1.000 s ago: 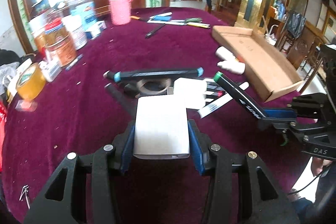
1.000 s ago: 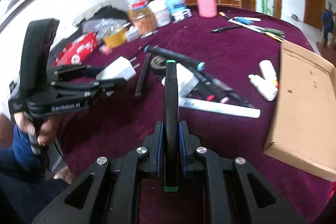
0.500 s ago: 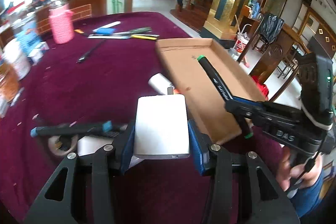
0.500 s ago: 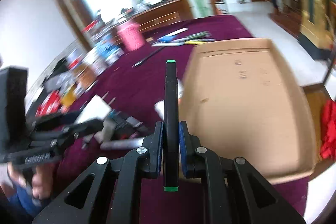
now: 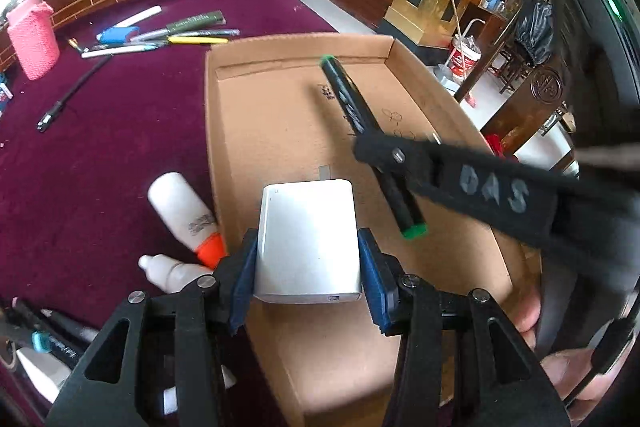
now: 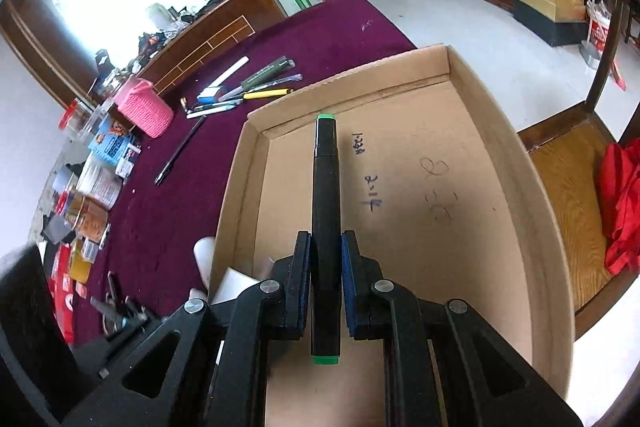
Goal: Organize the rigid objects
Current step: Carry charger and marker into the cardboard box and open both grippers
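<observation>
Maroon-clothed desk (image 5: 120, 131) carries open cardboard tray (image 5: 280, 115), hand-scribbled floor. Left gripper (image 5: 308, 259) jaws clamp white charger block (image 5: 308, 239) over tray's 7 o'clock corner. Right gripper (image 6: 326, 267) jaws clenched on black green-capped marker (image 6: 326, 187) above tray centre. Two white bottles (image 5: 180, 211) lie at 9 o'clock, touching tray wall.

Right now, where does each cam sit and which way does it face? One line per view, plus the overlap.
Left wrist: on the left tool, angled down over the cardboard tray; shows its own fingers clamping a white charger, plus the right tool and a hand.
Right wrist: on the right tool, angled down into the tray; shows its own fingers clamping a black marker; the left tool is at the lower left edge.
Shared: tray, marker, pink holder.
</observation>
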The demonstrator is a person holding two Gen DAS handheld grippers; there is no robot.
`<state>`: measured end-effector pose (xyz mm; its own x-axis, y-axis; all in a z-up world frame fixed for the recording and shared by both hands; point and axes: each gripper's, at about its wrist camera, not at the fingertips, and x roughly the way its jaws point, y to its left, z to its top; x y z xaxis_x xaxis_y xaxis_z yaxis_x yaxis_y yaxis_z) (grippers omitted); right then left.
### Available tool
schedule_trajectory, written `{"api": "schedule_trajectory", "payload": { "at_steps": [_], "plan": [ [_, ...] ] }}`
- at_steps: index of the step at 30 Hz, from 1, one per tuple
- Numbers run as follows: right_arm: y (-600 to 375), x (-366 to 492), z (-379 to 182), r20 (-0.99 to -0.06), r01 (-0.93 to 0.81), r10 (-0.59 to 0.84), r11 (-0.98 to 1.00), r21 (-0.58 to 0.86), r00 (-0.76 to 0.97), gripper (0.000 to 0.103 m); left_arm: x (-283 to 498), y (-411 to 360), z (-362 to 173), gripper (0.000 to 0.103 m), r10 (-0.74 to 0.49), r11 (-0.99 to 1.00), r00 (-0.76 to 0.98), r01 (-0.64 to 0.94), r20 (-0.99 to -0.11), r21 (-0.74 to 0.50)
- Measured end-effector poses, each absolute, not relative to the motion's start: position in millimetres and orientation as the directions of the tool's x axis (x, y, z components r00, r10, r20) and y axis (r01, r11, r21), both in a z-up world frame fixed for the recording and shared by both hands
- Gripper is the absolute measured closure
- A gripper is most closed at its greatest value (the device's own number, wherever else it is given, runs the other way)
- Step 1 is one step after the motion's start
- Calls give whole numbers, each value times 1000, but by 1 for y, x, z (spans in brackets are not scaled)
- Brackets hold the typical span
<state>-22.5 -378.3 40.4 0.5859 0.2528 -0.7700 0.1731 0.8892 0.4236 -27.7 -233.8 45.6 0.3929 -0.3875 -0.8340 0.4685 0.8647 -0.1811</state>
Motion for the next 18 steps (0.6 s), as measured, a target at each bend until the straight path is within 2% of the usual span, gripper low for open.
{"api": "schedule_trajectory", "payload": {
  "at_steps": [5, 8, 18],
  "plan": [
    [-373, -12, 36, -790, 161, 220, 915, 371, 572, 90, -33, -244, 41, 58, -402, 845, 388, 506, -829, -173],
    [-373, -12, 34, -788, 150, 226, 916, 372, 572, 90, -40, -250, 38, 58, -382, 836, 416, 536, -825, -117],
    [-376, -12, 33, -778, 139, 256, 906, 401, 573, 90, -54, -256, 37, 58, -373, 825, 435, 560, -820, -78]
  ]
}}
